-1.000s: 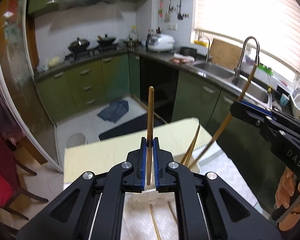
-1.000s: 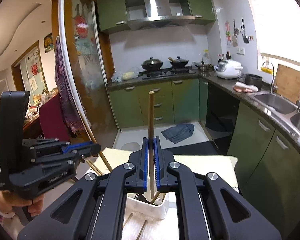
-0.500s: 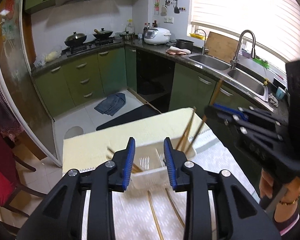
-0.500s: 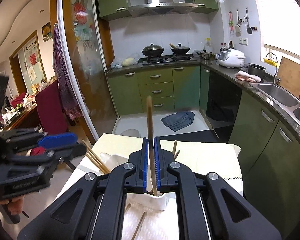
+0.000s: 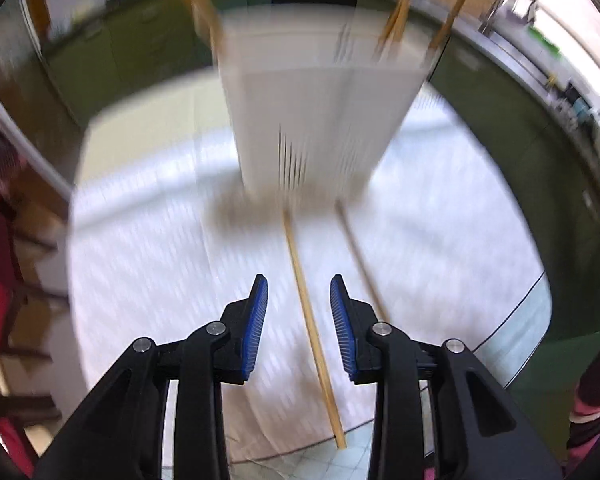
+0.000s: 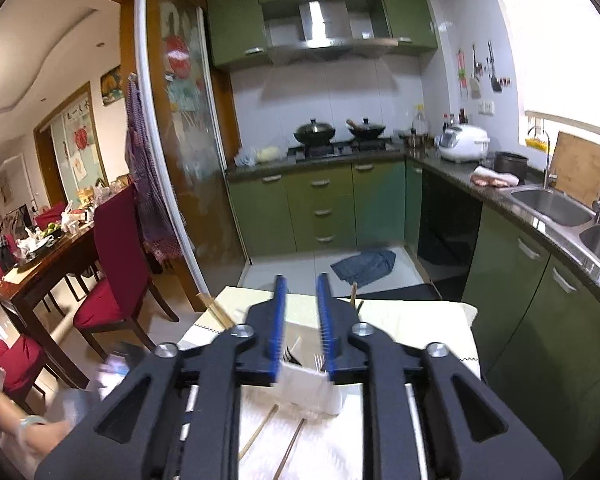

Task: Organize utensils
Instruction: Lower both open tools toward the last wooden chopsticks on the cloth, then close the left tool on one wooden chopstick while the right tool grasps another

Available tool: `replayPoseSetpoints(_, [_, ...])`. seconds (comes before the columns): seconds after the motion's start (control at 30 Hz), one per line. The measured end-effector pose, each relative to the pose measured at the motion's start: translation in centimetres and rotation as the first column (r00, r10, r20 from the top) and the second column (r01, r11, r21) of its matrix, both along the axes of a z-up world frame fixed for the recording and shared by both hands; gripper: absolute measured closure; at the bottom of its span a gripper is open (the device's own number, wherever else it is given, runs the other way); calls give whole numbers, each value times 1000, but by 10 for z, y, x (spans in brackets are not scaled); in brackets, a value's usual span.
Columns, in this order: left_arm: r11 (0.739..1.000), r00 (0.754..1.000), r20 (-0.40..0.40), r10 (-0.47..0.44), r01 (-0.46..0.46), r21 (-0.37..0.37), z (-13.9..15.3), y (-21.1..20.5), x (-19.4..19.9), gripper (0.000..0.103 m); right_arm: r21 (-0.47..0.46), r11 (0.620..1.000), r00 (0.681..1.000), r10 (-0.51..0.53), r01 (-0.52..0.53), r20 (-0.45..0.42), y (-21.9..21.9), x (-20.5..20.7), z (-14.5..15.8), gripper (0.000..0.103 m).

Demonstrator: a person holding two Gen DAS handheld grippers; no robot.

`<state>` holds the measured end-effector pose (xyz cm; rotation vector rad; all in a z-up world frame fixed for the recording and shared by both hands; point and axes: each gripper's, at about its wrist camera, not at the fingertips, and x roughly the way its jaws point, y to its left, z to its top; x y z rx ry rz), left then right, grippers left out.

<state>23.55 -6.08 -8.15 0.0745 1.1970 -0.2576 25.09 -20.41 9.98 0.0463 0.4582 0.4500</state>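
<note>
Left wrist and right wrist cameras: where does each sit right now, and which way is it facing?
Left wrist: on the left claw, tilted steeply down at the white utensil caddy and two loose chopsticks on the table; claw open with one chopstick between the pads; a sleeve shows at the right edge.
Right wrist: on the right claw, looking almost level across the kitchen over the caddy; jaws opening, nothing gripped; a hand shows lower left.
Shared: caddy, loose chopsticks, table.
</note>
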Motion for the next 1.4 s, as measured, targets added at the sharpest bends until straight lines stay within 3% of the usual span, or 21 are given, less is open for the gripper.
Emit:
replayPoseSetpoints(0.07, [1000,996,-84,22,-23,-7,-27,-2,5,72,-18,1000,1000,6,-6,-18,-3,-17,-6,74])
replayPoseSetpoints(0.17, [999,993,-109,36,-35,7,-44,-5,11,72,-74,997,994,20,-28,-110,-4,-34,-37,62])
replayPoseSetpoints(0.43, [998,993,-103,63,-61,18,-51,-10,25,72,-148,989,949,-45,-2,-313,-11,-34,-132,62])
replayPoseSetpoints(0.67, [996,989,-130,76,-70,49,-65,-26,37,74,-213,977,899,-85,-10,-430,-5,-20,-192,62])
replayPoseSetpoints(0.73, [996,989,-130,75,-68,59,-69,-30,38,75,-226,974,890,-83,-23,-447,1,-14,-198,62])
replayPoseSetpoints(0.93, [994,989,-127,82,-72,78,-73,-34,44,95,-247,967,868,-72,-59,-491,20,10,-211,62])
replayPoseSetpoints(1.13, [994,992,-110,66,-56,92,-72,-22,39,96,-258,958,827,-40,-128,-561,55,29,-232,63])
replayPoseSetpoints(1.23, [993,992,-107,73,-63,102,-72,-11,37,96,-263,950,799,-26,-167,-601,73,36,-245,68])
replayPoseSetpoints(1.4, [992,992,-102,77,-66,107,-70,8,33,96,-296,941,772,-63,-165,-632,90,42,-259,69])
